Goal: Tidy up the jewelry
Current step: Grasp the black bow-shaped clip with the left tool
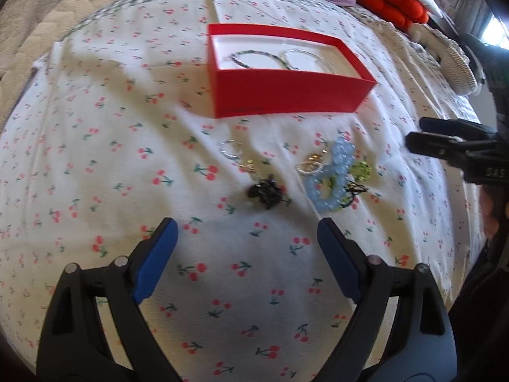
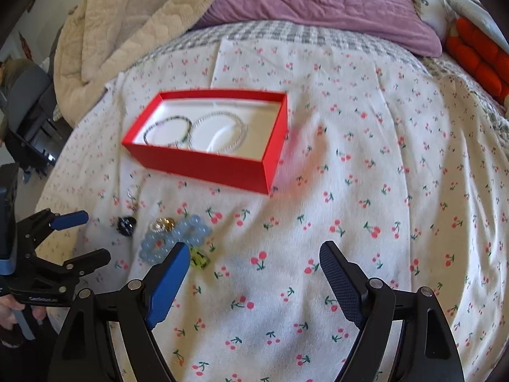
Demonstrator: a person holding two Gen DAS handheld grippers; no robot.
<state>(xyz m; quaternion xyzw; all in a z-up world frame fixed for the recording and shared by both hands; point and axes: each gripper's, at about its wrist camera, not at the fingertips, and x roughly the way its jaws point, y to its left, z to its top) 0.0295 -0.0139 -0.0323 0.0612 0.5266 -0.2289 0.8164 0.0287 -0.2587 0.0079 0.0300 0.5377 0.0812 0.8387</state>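
Both the left gripper (image 1: 246, 226) and right gripper (image 2: 254, 251) hang wide and empty near the loose jewelry (image 1: 331, 175), the red box (image 1: 286, 95) beyond.

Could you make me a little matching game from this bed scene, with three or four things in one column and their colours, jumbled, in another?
Things:
1. box
2. chunky bead bracelet
3. pillow
4. gripper pads

Colours:
a. dark blue
b. purple
c. red
d. pale blue

Pairs: 1-c, 2-d, 3-b, 4-a
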